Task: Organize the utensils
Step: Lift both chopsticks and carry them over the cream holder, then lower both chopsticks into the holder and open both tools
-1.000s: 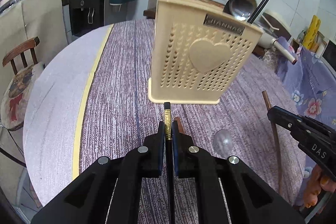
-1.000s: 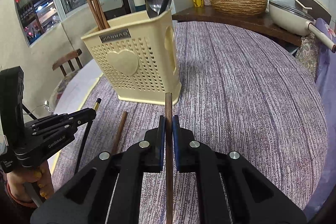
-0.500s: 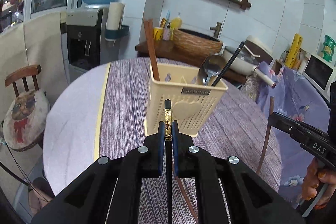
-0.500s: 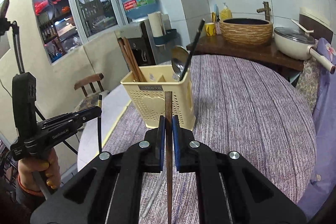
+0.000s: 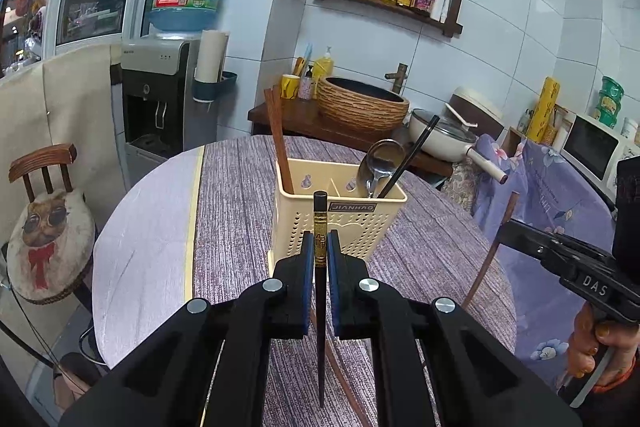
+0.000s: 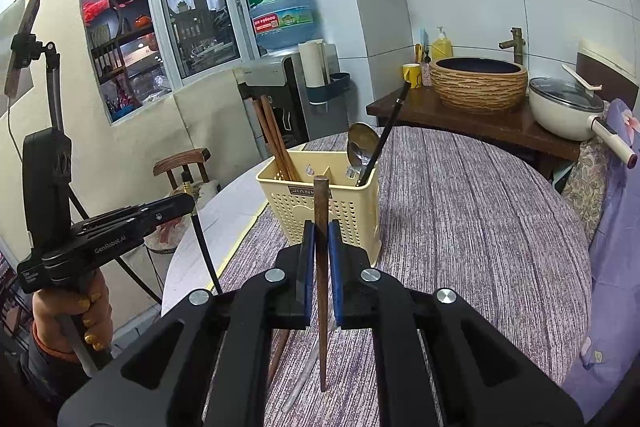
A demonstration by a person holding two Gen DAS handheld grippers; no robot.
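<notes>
Left wrist view: left gripper (image 5: 319,251) pinches a black chopstick (image 5: 320,307) upright, holder (image 5: 340,223) straight ahead and lower; right gripper (image 6: 319,247) clamps a brown chopstick (image 6: 321,307) likewise.

left tool (image 5: 320,247) clamped, right tool (image 6: 321,247) clamped — both raised

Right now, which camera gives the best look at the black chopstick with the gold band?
The left wrist view: the black chopstick stands upright front and centre, clamped in the left gripper, its gold band sharp. The right wrist view shows it only small, far off at the left, hanging below that gripper.
</notes>
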